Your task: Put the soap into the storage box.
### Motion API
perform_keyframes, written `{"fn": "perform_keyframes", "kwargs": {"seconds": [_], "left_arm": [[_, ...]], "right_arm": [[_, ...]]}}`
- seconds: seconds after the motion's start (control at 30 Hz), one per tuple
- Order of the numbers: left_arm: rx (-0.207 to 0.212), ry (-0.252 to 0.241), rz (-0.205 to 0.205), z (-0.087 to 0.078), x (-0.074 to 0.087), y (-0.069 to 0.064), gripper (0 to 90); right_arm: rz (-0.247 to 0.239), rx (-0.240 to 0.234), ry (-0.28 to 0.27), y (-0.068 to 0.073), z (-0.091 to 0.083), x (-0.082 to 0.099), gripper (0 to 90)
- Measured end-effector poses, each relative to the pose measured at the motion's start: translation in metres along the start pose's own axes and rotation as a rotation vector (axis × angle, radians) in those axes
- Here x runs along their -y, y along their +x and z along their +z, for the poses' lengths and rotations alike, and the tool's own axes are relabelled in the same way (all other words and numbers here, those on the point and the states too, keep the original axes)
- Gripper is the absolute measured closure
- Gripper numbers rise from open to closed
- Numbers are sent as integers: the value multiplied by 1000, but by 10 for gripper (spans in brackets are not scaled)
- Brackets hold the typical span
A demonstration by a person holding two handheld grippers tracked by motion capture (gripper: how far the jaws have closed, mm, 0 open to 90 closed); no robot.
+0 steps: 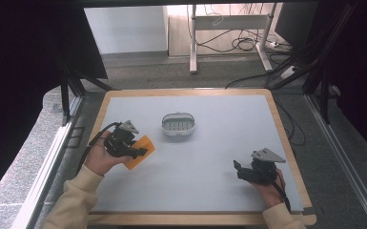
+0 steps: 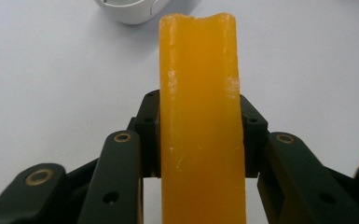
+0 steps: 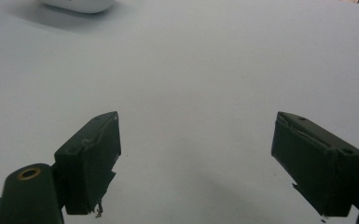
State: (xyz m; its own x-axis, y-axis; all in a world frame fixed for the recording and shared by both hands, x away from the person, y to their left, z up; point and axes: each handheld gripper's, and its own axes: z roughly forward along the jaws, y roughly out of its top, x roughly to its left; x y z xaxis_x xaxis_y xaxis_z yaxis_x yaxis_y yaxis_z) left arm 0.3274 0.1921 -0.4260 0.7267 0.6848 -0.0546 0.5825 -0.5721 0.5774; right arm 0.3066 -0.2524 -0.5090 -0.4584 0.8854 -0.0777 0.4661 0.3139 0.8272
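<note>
The counter (image 1: pixel 205 162) has a pale grey top framed by a light wooden rim, and it stands on a speckled grey floor (image 1: pixel 138 76). A small white basket (image 1: pixel 178 124) with a grey slatted inside sits directly on the top, a little behind the middle, well apart from every edge.
</note>
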Motion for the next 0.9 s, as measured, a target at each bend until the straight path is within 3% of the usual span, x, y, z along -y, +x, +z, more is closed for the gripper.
{"fn": "perform_keyframes", "kwargs": {"seconds": [0.9], "left_arm": [[-4, -9, 15, -5, -17, 6, 619]], "right_arm": [[2, 2, 8, 0, 0, 1, 159]]}}
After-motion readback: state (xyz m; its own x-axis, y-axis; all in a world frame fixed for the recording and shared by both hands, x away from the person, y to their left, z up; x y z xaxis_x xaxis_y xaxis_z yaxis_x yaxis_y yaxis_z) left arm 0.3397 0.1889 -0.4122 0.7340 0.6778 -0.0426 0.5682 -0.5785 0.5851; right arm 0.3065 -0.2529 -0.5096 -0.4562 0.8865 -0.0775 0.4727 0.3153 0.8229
